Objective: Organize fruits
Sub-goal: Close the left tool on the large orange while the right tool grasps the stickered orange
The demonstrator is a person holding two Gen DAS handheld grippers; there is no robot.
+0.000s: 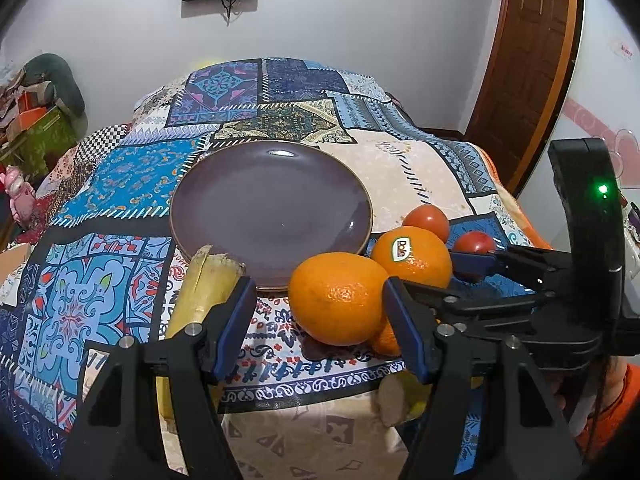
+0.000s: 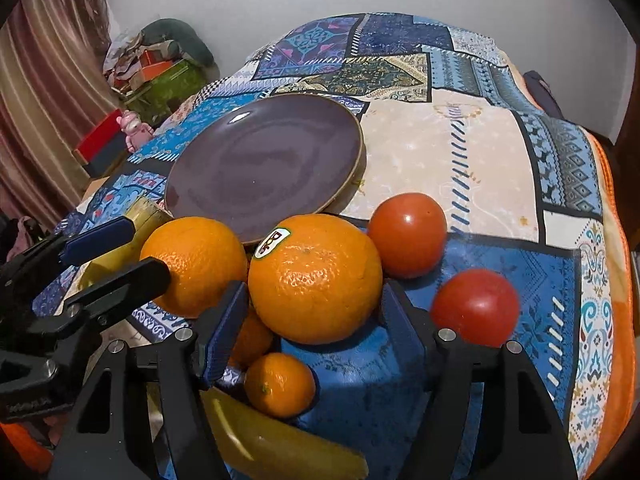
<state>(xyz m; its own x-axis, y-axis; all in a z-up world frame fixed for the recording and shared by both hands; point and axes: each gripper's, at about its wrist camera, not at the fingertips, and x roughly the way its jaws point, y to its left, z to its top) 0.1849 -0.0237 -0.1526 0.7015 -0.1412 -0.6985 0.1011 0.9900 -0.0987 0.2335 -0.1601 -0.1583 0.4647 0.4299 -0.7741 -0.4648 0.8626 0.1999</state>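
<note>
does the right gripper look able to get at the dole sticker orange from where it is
Probably yes. The right gripper is open, with the stickered orange directly ahead between its jaws and nothing in front. A small orange sits just below.

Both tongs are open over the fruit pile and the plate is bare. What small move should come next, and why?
Probably close the right tongs on the stickered orange. It already sits between their open fingers, and the purple plate just behind it holds nothing. The left tongs flank the other orange and could follow.
</note>
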